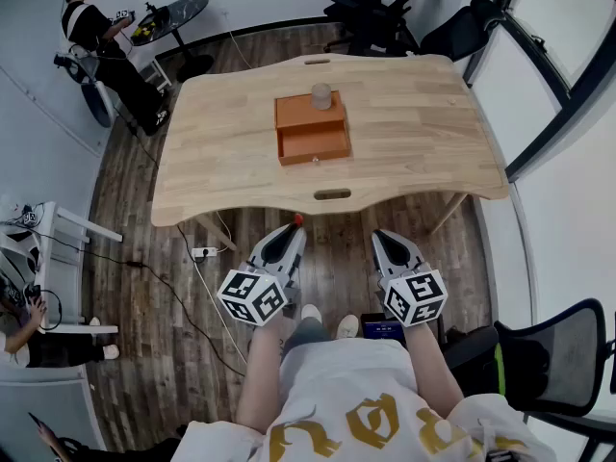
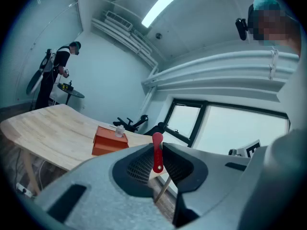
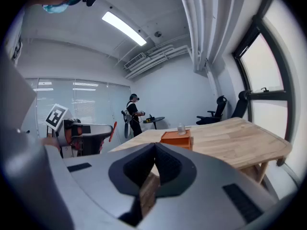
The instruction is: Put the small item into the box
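Note:
An orange box (image 1: 312, 128) with a small knob on its front sits mid-table; it also shows as the orange box (image 2: 109, 141) and orange box (image 3: 176, 139). A small clear jar (image 1: 320, 96) stands on its far edge. My left gripper (image 1: 293, 227) is shut on a small red item (image 2: 157, 152), a flat red tag that sticks up between the jaws; its tip shows as a red item (image 1: 298, 219) in the head view. My right gripper (image 1: 385, 241) is shut with nothing in it. Both hang below the table's near edge, well short of the box.
The wooden table (image 1: 404, 142) has slots at its near and far edges. Office chairs (image 1: 385, 12) stand behind it, another chair (image 1: 558, 354) at my right. A person (image 1: 96, 37) stands at a small round table (image 1: 178, 12) far left. Cables and a power strip (image 1: 202, 253) lie on the floor.

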Demonstrator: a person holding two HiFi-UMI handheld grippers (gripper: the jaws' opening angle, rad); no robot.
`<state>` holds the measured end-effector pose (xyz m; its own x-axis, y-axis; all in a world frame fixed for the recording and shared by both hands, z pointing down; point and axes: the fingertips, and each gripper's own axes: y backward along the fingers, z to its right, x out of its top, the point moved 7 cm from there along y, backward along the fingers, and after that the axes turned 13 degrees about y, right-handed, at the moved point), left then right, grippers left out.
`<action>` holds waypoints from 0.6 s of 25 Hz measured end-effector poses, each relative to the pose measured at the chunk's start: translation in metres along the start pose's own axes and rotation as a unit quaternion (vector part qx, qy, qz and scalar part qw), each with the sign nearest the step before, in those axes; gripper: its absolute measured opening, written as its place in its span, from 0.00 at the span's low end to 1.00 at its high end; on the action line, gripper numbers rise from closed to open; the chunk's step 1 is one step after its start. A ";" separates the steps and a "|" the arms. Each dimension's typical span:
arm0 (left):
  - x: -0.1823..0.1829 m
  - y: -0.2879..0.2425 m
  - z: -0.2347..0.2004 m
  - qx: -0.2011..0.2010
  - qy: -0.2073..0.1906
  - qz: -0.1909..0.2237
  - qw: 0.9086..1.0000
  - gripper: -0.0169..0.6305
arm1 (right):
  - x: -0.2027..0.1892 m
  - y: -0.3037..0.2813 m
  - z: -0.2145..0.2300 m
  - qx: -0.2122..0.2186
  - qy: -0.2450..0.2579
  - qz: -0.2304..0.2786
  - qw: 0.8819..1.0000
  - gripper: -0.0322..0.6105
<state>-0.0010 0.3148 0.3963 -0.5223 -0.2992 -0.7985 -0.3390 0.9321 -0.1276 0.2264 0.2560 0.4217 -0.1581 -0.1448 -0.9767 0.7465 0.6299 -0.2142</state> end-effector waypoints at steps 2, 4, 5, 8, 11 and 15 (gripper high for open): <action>0.000 0.005 0.001 0.005 -0.007 0.001 1.000 0.11 | 0.001 0.002 -0.004 0.004 0.005 0.000 1.000 0.07; 0.001 0.009 0.001 0.008 -0.011 0.001 1.000 0.11 | 0.004 0.003 -0.008 0.006 0.009 0.001 1.000 0.07; 0.003 0.010 0.000 0.010 -0.010 0.002 1.000 0.11 | 0.005 0.003 -0.010 0.007 0.010 0.001 1.000 0.07; 0.007 0.016 -0.003 0.015 -0.006 0.008 1.000 0.11 | 0.010 0.001 -0.013 0.011 0.012 0.007 1.000 0.07; 0.007 0.019 -0.003 0.016 -0.002 0.014 1.000 0.11 | 0.010 0.001 -0.014 0.014 0.014 0.008 1.000 0.07; 0.011 0.019 -0.005 0.020 0.000 0.013 1.000 0.11 | 0.010 -0.001 -0.013 0.011 0.007 0.005 1.000 0.07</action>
<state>-0.0171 0.3281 0.3882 -0.5297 -0.2749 -0.8024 -0.2941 0.9469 -0.1303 0.2157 0.2643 0.4119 -0.1596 -0.1266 -0.9790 0.7619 0.6148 -0.2037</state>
